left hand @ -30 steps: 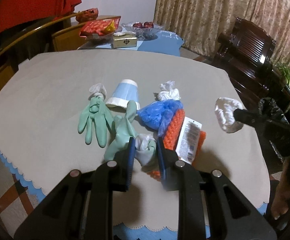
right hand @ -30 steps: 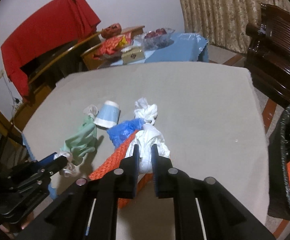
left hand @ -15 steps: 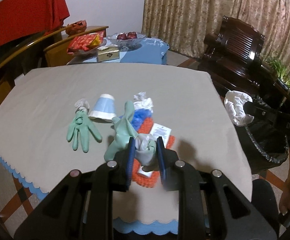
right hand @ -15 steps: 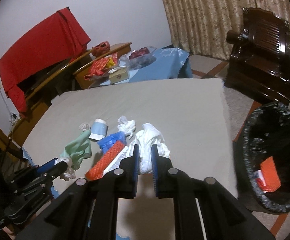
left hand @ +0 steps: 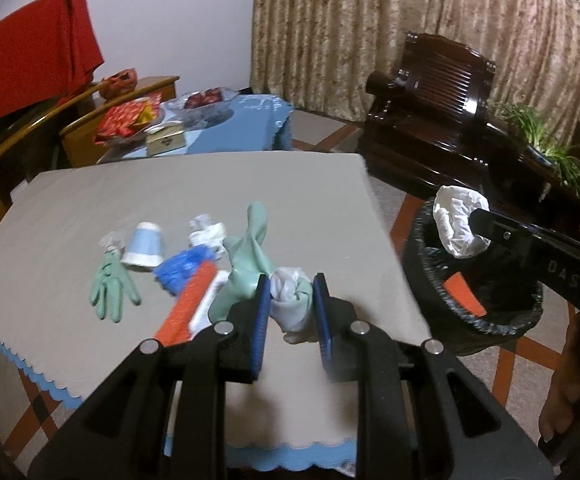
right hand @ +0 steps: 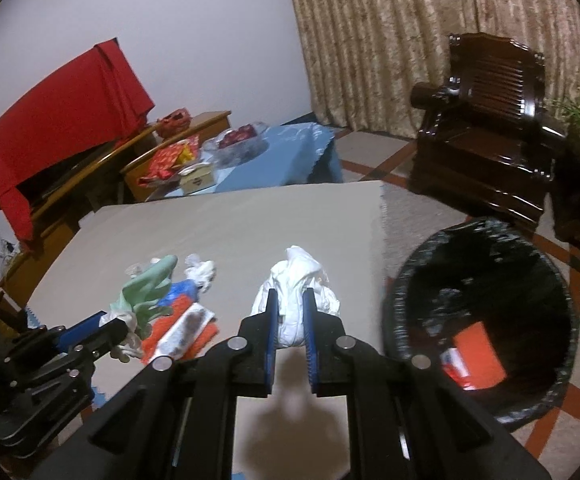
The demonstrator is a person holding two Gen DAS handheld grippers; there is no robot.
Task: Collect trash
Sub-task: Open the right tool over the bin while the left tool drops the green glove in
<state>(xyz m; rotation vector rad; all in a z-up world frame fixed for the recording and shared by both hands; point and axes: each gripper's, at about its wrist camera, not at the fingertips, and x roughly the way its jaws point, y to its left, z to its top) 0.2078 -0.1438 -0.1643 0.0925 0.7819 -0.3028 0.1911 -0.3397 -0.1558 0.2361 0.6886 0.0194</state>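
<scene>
- Table (left hand: 169,200) — grey cloth, with a loose pile: second glove (left hand: 111,292), cup (left hand: 144,249), blue bag (left hand: 183,270), orange net (left hand: 187,308).
- Bin (right hand: 486,312), black-lined, stands on the floor just beside the table's right edge.
- Right gripper (right hand: 290,320) is clamped on a white wad (right hand: 296,292), near the bin.
- Left gripper (left hand: 290,304) pinches a green glove (left hand: 245,264) by its cuff — lifted above the pile.

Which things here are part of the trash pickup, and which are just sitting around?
Part of the job:
- white wad in right claw
- green glove in left claw
- second glove
- paper cup
- blue bag
- orange net
- bin

Just lying about:
- armchair
- fruit bowl
- red cloth
- curtain
</scene>
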